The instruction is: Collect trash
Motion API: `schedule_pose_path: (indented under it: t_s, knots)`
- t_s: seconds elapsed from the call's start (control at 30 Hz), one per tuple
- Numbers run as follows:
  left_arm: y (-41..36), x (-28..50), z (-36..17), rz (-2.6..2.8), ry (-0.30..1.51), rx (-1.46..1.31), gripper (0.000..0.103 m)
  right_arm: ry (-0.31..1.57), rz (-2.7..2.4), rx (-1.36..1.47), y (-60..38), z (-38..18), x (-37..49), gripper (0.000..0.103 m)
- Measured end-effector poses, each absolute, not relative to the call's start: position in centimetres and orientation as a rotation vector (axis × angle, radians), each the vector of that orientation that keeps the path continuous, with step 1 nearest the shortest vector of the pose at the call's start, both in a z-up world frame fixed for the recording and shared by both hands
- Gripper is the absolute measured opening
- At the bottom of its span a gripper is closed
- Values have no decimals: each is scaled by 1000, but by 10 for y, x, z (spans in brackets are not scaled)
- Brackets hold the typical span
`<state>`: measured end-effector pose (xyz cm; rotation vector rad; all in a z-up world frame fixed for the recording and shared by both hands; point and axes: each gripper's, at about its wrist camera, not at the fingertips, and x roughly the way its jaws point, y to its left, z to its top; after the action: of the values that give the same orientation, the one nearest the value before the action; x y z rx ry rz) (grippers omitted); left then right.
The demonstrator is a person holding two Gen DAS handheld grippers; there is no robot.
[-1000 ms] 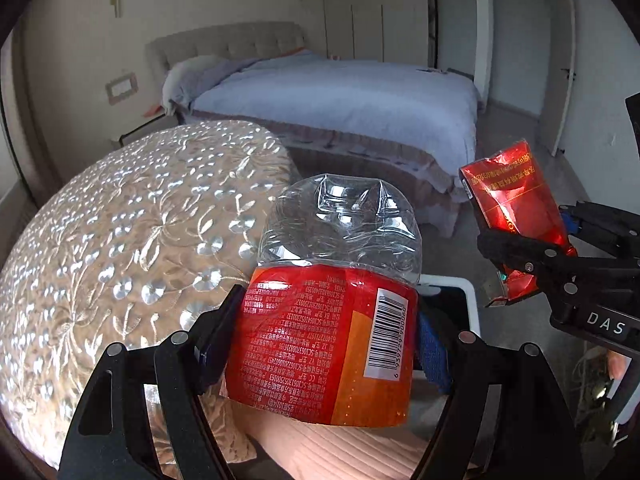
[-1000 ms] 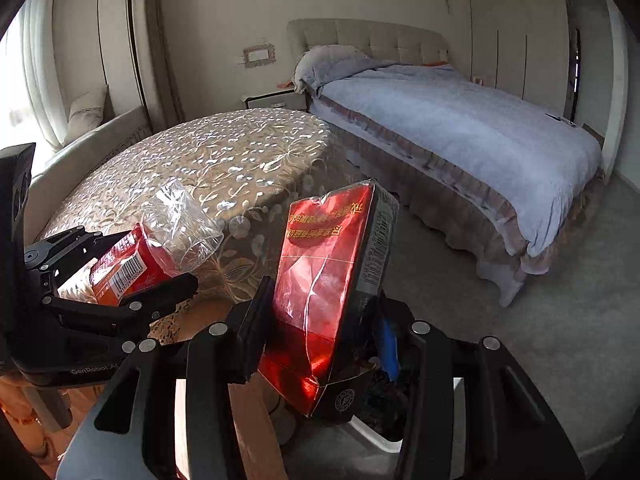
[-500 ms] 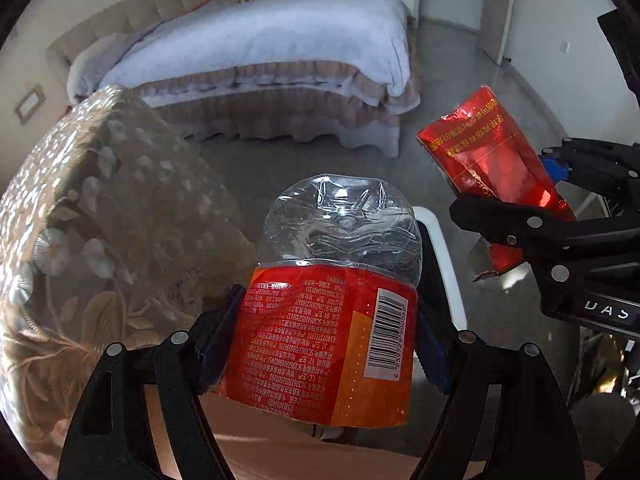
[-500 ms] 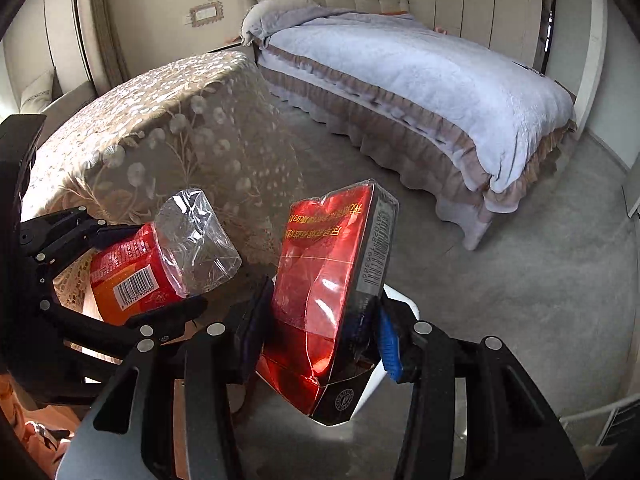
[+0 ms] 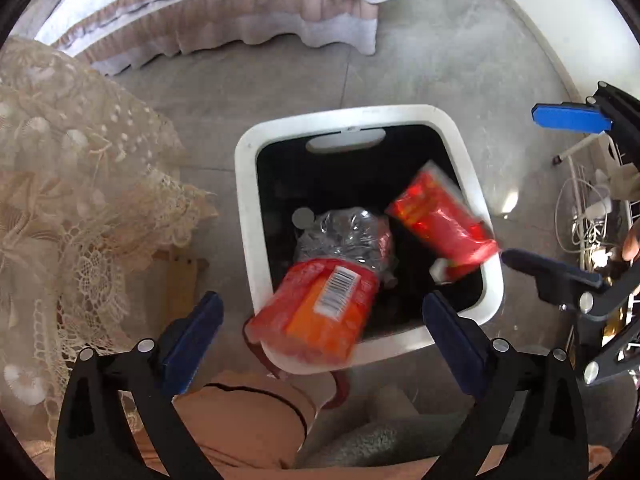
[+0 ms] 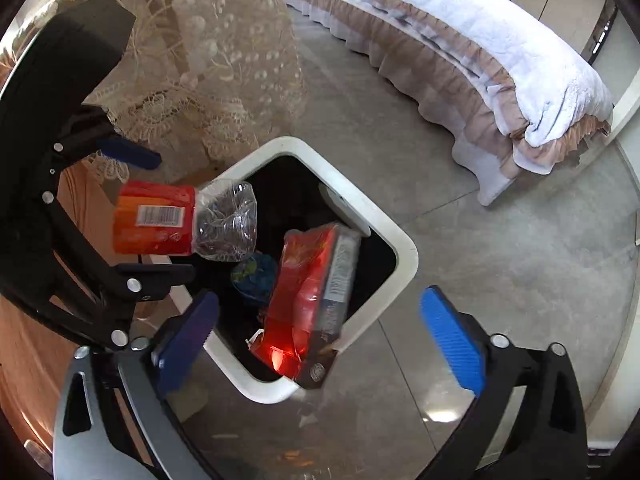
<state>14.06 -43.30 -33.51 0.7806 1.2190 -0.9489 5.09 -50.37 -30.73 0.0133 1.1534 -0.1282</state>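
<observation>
A white trash bin (image 5: 246,216) with a black inside stands on the floor below both grippers; it also shows in the right wrist view (image 6: 404,256). A crushed clear bottle with a red-orange label (image 5: 320,308) is loose in the air over the bin's near rim, also in the right wrist view (image 6: 160,220). A red foil packet (image 5: 440,224) is loose in the air over the bin, also in the right wrist view (image 6: 308,300). My left gripper (image 5: 324,340) is open and empty. My right gripper (image 6: 320,336) is open and empty.
A table with a lace cloth (image 5: 76,184) stands left of the bin. A bed with a ruffled skirt (image 6: 472,56) is beyond it. Cables and a wire rack (image 5: 596,208) are at the right. Blue-green trash (image 6: 256,276) lies inside the bin.
Both grippers tilted down over the bin and opened. The bottle left my left gripper and the red packet left my right gripper; both are falling toward the bin.
</observation>
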Motion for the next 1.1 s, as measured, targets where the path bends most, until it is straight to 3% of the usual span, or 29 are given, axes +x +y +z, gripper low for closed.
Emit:
schedule_pose_path:
  t_s: [0.23,0.47,0.83,0.97,1.1]
  knots:
    - [-428,129,-321,-967,1161,788,98,1141,-182,51,-510,-314,43,99]
    - [-409,131,-276,-922,1053,686,98,1033,-207,37,-506,-280,38,99]
    - [-309,132,-145,-639,700,383,98,673,-274,136,-464,-165,38,99]
    - [-256,131,-110,-468,609,246,98,521,-219,280,-441,-132,46,99]
    - [-204,128,-86,-328,550,136,98,391,-211,253,-400,-107,55,99]
